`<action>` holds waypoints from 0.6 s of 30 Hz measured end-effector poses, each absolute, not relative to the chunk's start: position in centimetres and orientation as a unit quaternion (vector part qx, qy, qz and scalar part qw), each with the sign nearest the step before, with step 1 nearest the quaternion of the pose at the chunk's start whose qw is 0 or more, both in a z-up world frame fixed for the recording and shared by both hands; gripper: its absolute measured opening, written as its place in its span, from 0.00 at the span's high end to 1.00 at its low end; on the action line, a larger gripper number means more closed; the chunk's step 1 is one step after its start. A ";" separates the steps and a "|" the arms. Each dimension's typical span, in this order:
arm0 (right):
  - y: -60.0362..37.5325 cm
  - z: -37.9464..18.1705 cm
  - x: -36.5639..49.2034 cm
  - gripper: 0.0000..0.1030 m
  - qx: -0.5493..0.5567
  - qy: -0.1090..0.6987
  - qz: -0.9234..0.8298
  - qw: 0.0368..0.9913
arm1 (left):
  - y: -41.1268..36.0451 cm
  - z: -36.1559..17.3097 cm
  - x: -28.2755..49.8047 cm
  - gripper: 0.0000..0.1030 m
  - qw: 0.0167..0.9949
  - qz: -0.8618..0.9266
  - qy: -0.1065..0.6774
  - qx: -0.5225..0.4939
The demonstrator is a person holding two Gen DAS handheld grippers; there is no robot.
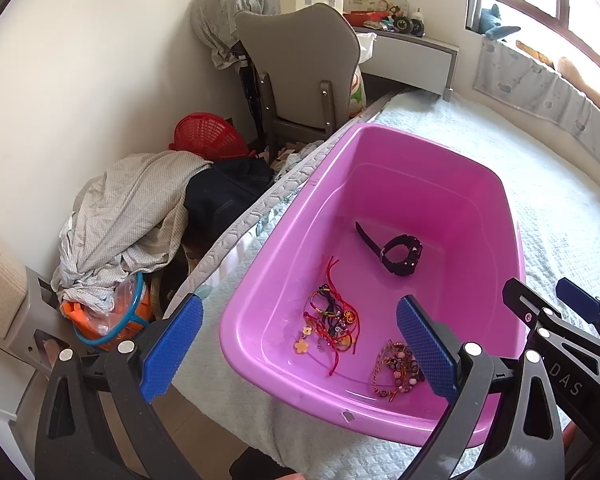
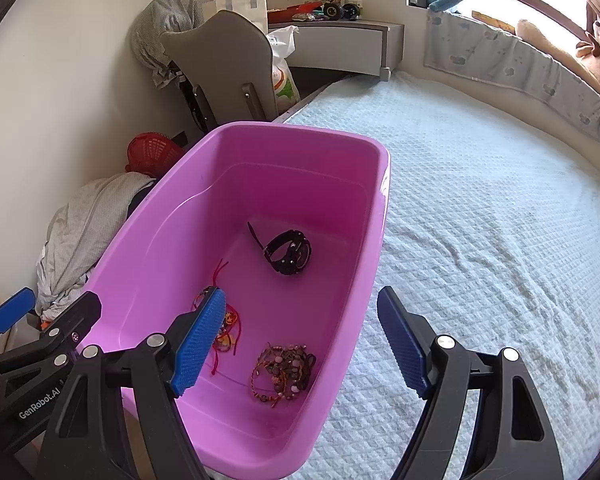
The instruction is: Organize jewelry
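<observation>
A pink plastic tub (image 1: 284, 240) (image 2: 148, 216) rests on the bed near its left edge. Inside lie a black wristwatch (image 1: 400, 254) (image 2: 288, 256), a tangle of red cord bracelets with charms (image 1: 332, 320) (image 2: 224, 332), and a pile of beaded bracelets (image 1: 396, 368) (image 2: 284, 372). My left gripper (image 1: 300, 344) hangs open above the tub's near left corner, nothing between its blue pads. My right gripper (image 2: 300, 344) is open too, straddling the tub's right wall, its jaws empty. Each gripper shows at the edge of the other's view.
The bed is covered by a pale quilted blanket (image 2: 480, 220). Left of it, on the floor, are a heap of clothes (image 1: 128, 216), a red basket (image 1: 208, 136) and a grey chair (image 1: 300, 64). A shelf (image 2: 340, 40) and window sill lie beyond.
</observation>
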State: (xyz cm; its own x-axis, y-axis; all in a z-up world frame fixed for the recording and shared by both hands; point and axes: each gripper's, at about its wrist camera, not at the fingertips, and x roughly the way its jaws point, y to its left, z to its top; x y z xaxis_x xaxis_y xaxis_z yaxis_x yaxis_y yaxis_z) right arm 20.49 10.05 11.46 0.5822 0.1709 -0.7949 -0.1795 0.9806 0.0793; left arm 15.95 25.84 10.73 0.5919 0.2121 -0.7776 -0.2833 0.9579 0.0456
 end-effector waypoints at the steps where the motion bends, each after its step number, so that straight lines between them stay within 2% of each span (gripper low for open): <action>1: 10.1 11.5 20.5 0.28 -0.005 0.446 0.098 0.889 | 25.9 10.7 15.9 0.07 0.891 0.139 0.430 -0.042; 18: 10.4 11.2 20.6 0.27 -0.006 0.448 0.100 0.888 | 26.0 10.6 15.8 0.07 0.891 0.139 0.430 -0.043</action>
State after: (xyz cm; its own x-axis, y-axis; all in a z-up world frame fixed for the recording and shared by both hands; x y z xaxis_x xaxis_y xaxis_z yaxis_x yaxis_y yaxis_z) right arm 20.61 10.36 11.19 0.5786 0.1720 -0.7973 -0.1836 0.9799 0.0781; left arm 15.83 25.96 10.57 0.5914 0.2099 -0.7786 -0.2839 0.9579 0.0426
